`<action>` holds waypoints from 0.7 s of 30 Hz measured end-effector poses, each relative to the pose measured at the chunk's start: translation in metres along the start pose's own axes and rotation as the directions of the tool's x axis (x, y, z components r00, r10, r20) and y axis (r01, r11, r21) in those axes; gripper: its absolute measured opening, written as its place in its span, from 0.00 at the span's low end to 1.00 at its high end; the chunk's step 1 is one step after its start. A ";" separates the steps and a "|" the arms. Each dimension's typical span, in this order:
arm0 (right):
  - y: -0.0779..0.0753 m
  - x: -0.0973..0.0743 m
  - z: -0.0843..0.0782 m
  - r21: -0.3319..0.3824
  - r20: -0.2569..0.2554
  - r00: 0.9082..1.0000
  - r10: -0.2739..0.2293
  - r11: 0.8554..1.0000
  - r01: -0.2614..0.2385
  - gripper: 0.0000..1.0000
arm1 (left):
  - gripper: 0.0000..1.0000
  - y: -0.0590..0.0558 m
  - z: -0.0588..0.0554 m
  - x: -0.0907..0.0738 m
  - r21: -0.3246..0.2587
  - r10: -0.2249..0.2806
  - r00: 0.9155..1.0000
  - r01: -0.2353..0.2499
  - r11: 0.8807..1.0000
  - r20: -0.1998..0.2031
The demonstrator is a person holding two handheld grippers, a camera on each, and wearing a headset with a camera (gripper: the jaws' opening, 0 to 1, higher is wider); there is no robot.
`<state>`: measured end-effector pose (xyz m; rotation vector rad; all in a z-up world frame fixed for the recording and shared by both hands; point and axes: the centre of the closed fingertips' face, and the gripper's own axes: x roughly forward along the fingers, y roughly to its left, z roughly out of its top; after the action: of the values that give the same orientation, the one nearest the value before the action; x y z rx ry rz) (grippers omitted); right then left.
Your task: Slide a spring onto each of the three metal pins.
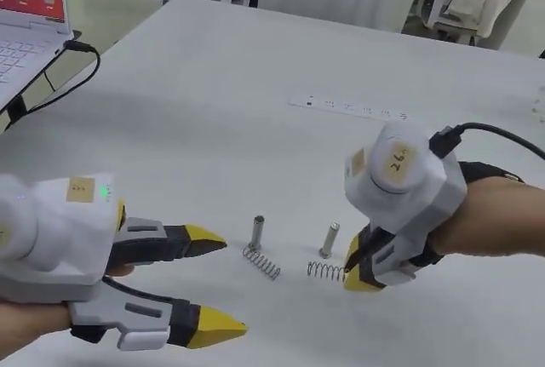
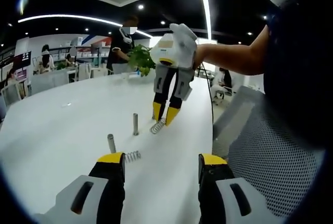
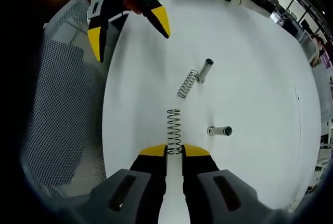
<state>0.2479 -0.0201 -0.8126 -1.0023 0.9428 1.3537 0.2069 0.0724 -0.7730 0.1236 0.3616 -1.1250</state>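
Yellow-tipped jaws of the right gripper (image 3: pixel 174 151) are pinched together on one end of the gripped spring (image 3: pixel 174 129), which stretches away from them flat on the white table (image 1: pixel 213 111). In the head view this spring (image 1: pixel 326 271) lies just in front of the right pin (image 1: pixel 329 239), a short metal cylinder standing upright, close to it though I cannot tell whether they touch. Further left stands the left pin (image 1: pixel 257 232), also upright, with the loose spring (image 1: pixel 261 262) lying at an angle by its base. In the right gripper view the loose spring (image 3: pixel 187 83) ends right against that pin (image 3: pixel 205 69). Beyond them the left gripper (image 1: pixel 226 284) hovers with its jaws spread wide and nothing between them. Farther back on the table lie a white power strip (image 1: pixel 349 107) and an open laptop (image 1: pixel 25 18).
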 end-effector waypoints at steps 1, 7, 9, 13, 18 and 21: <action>0.002 -0.001 0.002 0.000 0.009 1.000 0.006 1.000 -0.006 0.08 | 0.51 -0.001 0.001 0.002 0.003 -0.009 1.000 0.009 1.000 -0.001; 0.009 -0.003 0.006 -0.005 0.015 1.000 0.012 1.000 -0.011 0.08 | 0.48 -0.003 0.004 0.010 0.018 -0.050 0.999 0.050 0.999 -0.011; 0.013 -0.004 0.007 -0.012 0.013 1.000 0.020 1.000 -0.020 0.08 | 0.48 -0.004 0.006 0.011 0.028 -0.068 0.998 0.068 0.997 -0.019; 0.014 -0.006 0.014 -0.018 0.024 1.000 0.020 1.000 -0.020 0.08 | 0.46 -0.002 0.008 0.015 0.046 -0.091 0.995 0.093 0.995 -0.033; 0.017 -0.007 0.023 -0.029 0.036 0.999 0.022 0.999 -0.021 0.08 | 0.44 -0.002 0.010 0.020 0.054 -0.114 0.993 0.116 0.992 -0.034; 0.019 -0.007 0.028 -0.036 0.041 0.999 0.024 0.999 -0.022 0.08 | 0.42 -0.003 0.011 0.024 0.062 -0.132 0.991 0.134 0.989 -0.037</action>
<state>0.2279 0.0036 -0.7979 -0.9893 0.9046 1.4096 0.2157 0.0476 -0.7703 0.1773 0.3669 -1.2680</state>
